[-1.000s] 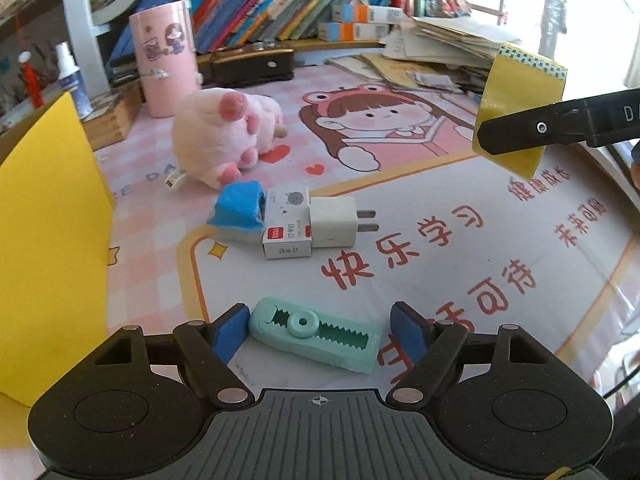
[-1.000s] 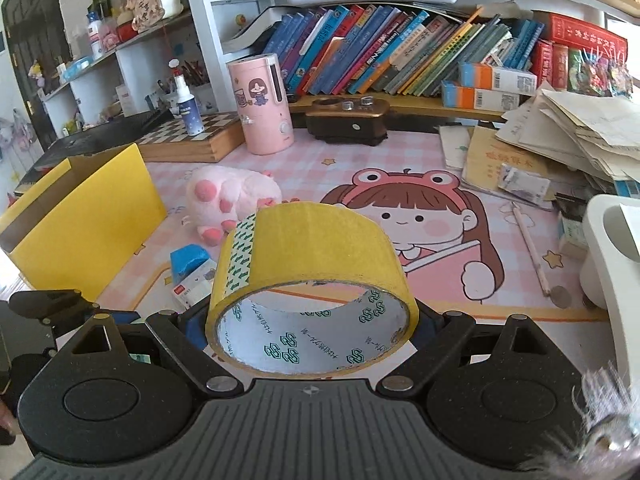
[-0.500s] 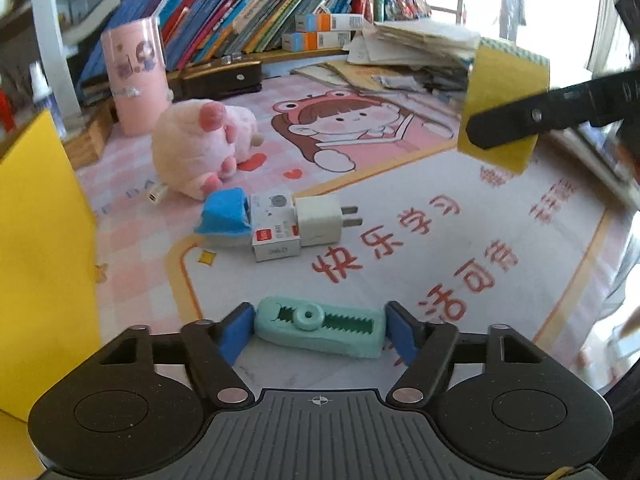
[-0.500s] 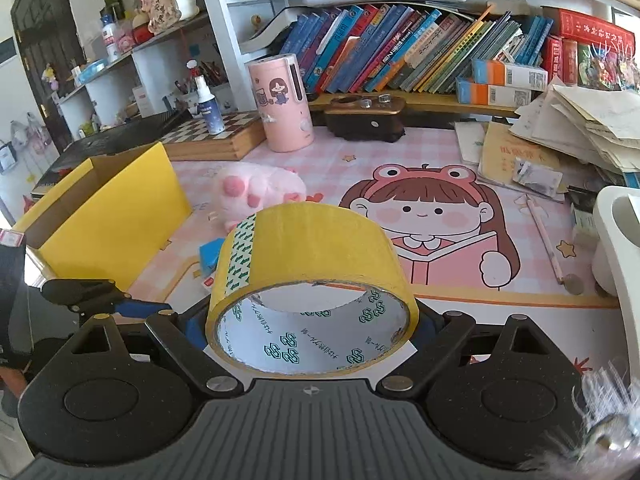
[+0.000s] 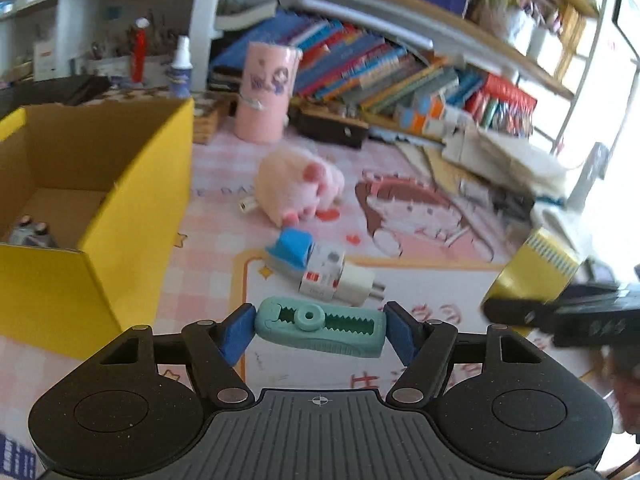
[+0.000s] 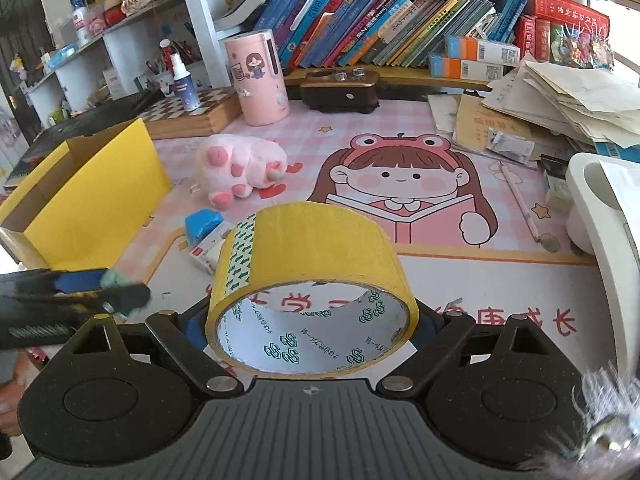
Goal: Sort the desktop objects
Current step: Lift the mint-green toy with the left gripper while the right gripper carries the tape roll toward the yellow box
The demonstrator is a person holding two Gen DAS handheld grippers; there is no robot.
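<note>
Lifted off the worktop [image 5: 440, 280], the mint tool [image 5: 320, 326], clenched endwise in the left hand-held gripper [image 5: 320, 330], nears the yellow box [image 5: 132, 216]; right hand-held gripper [image 6: 312, 320] grips tape roll [image 6: 308, 256]. Thin end-grip may slip.

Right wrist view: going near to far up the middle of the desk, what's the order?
Yellow packing tape roll held in the right gripper → cartoon girl printed on the pink desk mat → dark brown wooden box with metal fittings → row of leaning books on the shelf.
</note>
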